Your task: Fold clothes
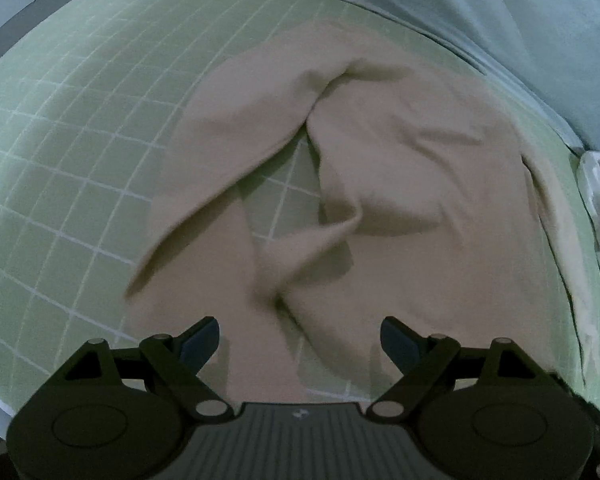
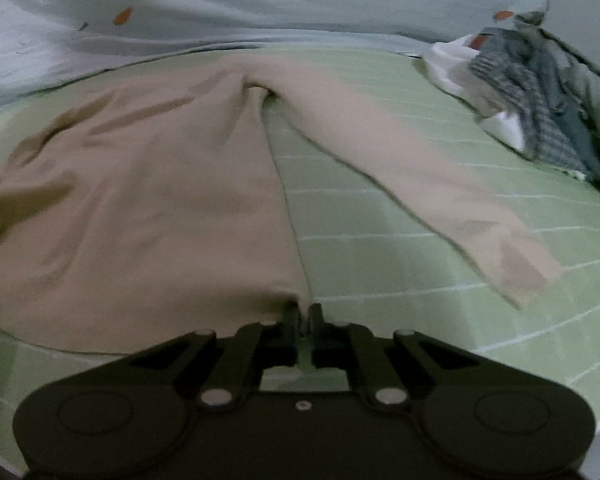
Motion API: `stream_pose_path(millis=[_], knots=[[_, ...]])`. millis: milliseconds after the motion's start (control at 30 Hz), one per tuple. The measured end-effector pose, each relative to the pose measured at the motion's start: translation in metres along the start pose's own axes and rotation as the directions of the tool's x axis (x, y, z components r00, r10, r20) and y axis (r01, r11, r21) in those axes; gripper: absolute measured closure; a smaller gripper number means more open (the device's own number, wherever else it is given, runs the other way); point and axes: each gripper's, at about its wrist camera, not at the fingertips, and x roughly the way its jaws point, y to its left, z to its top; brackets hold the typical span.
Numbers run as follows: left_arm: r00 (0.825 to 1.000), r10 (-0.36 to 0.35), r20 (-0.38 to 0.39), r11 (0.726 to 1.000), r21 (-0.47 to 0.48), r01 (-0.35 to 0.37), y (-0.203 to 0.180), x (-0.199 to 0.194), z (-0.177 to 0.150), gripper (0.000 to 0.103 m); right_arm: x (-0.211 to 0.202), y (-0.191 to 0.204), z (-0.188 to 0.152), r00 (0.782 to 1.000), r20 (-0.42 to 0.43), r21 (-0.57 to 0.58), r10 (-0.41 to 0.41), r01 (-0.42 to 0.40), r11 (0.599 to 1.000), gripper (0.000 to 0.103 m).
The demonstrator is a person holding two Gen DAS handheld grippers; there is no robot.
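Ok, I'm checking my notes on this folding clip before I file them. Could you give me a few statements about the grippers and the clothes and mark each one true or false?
1. The left gripper is open above the beige garment. True.
2. The right gripper is wide open. False: its jaws are nearly together at the garment's hem corner; whether cloth is pinched cannot be told.
3. The garment lies on a green checked sheet. True.
4. The long sleeve is folded across the body. False: it lies stretched out on the sheet, away from the body.
5. A pile of other clothes sits at the far right of the right wrist view. True.
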Motion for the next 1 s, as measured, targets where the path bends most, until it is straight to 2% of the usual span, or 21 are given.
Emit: stream_pose_path(millis=[67, 200, 233, 300, 433, 500, 600, 767, 800, 867, 900, 967, 1000], knots=[[1.000, 0.015, 0.017, 1.000, -0.003, -0.015, 0.000, 0.000, 0.000, 0.015, 0.000, -0.007, 0.000, 1.000, -0.001, -0.005, -0.002, 0.002, 1.000, 0.098], [0.995, 0.084, 0.053, 0.994, 0.064, -0.087, -0.003, 0.000, 0.000, 0.017, 0.001, -0.015, 0.001, 1.000, -0.002, -0.019, 0.000, 0.000, 1.000, 0.098], [0.996, 0.079, 0.051, 0.994, 0.071, -0.083, -0.001, 0.002, 0.000, 0.017, 0.001, -0.015, 0.002, 1.000, -0.002, -0.024, 0.001, -0.001, 1.000, 0.098], [0.996, 0.069, 0.047, 0.994, 0.084, -0.073, 0.001, 0.005, 0.000, 0.029, 0.001, -0.016, 0.002, 1.000, -0.003, -0.034, 0.003, -0.003, 0.999, 0.098], [0.998, 0.040, 0.042, 0.994, 0.101, -0.044, -0.001, 0.010, -0.004, 0.043, 0.001, -0.012, 0.001, 1.000, -0.002, -0.068, -0.008, 0.007, 0.998, 0.098], [0.999, 0.024, 0.040, 0.994, 0.107, -0.028, -0.003, 0.013, -0.007, 0.063, 0.002, -0.010, 0.001, 1.000, -0.001, -0.089, -0.017, 0.017, 0.996, 0.098], [0.999, 0.001, 0.037, 0.993, 0.117, -0.005, -0.006, 0.017, -0.011, 0.086, 0.001, -0.008, 0.001, 1.000, 0.000, -0.103, -0.028, 0.028, 0.994, 0.098], [0.997, -0.076, -0.002, 0.997, 0.017, 0.076, 0.012, 0.012, -0.011, 0.092, 0.001, -0.005, 0.002, 0.999, -0.002, -0.105, -0.043, 0.043, 0.994, 0.097], [0.993, -0.121, -0.014, 0.992, -0.050, 0.120, 0.022, 0.010, -0.012, 0.093, 0.001, -0.004, 0.002, 0.999, -0.003, -0.102, -0.046, 0.045, 0.994, 0.097], [0.977, -0.213, -0.030, 0.961, -0.188, 0.203, 0.041, 0.005, -0.014, 0.094, 0.001, -0.004, 0.002, 0.999, -0.004, -0.092, -0.048, 0.047, 0.995, 0.097], [0.958, -0.285, -0.032, 0.917, -0.299, 0.263, 0.057, 0.005, -0.016, 0.094, 0.001, -0.004, 0.002, 0.999, -0.004, -0.086, -0.048, 0.048, 0.995, 0.097], [0.908, -0.420, -0.011, 0.788, -0.501, 0.358, 0.087, 0.004, -0.021, 0.094, 0.001, -0.005, 0.002, 0.999, -0.003, -0.076, -0.049, 0.049, 0.996, 0.097], [0.902, -0.432, -0.011, 0.779, -0.509, 0.367, 0.092, 0.003, -0.022, 0.094, 0.001, -0.005, 0.002, 0.999, -0.002, -0.073, -0.051, 0.050, 0.996, 0.097]])
